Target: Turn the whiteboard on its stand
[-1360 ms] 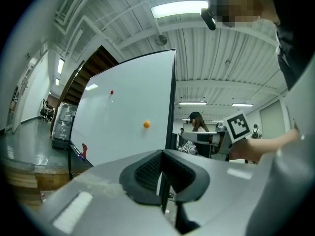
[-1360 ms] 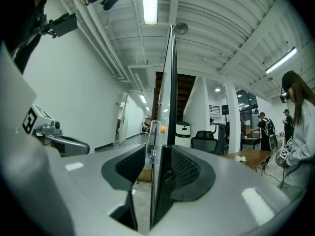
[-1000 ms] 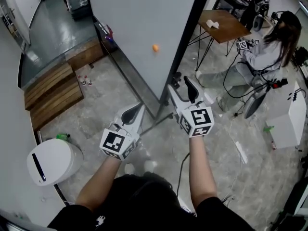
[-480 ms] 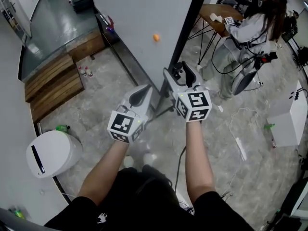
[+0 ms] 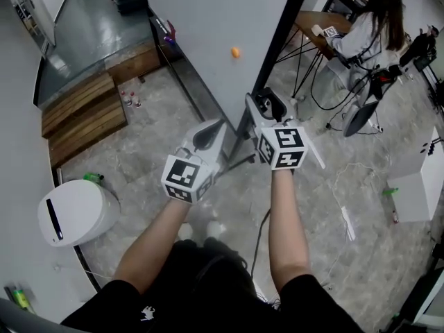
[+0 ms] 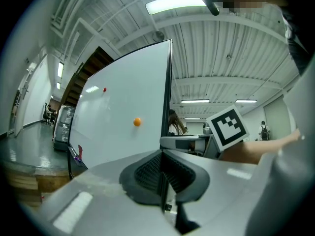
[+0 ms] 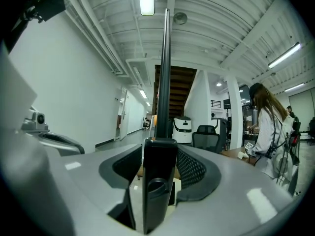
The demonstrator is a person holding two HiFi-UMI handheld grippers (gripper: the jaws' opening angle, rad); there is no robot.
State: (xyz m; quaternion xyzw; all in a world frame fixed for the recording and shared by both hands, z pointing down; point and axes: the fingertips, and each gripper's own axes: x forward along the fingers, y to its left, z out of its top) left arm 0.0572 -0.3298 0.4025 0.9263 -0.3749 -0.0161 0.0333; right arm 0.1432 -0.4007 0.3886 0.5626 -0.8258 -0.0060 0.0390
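The whiteboard [image 5: 208,26] stands upright on its stand, with an orange magnet [image 5: 236,52] on its face. Its black side frame [image 5: 277,40] runs down to my right gripper [image 5: 267,106]. In the right gripper view the frame [image 7: 164,82] and its black corner piece fill the gap between the jaws of the right gripper [image 7: 160,181], which are closing on them. My left gripper [image 5: 210,136] hangs just left of that edge, low in front of the board, shut and empty. The left gripper view shows the board [image 6: 123,127] beyond the shut left gripper [image 6: 162,181].
A white round bin [image 5: 75,212] sits at the lower left and wooden steps [image 5: 83,120] at the left. A seated person [image 5: 371,19] and a wooden table [image 5: 316,26] are at the right rear. A white box [image 5: 416,179] and loose cables lie on the floor to the right.
Both grippers have moved up towards the board's lower edge. The right gripper's jaws have come around the black frame. The left gripper has shifted right, closer to the right one.
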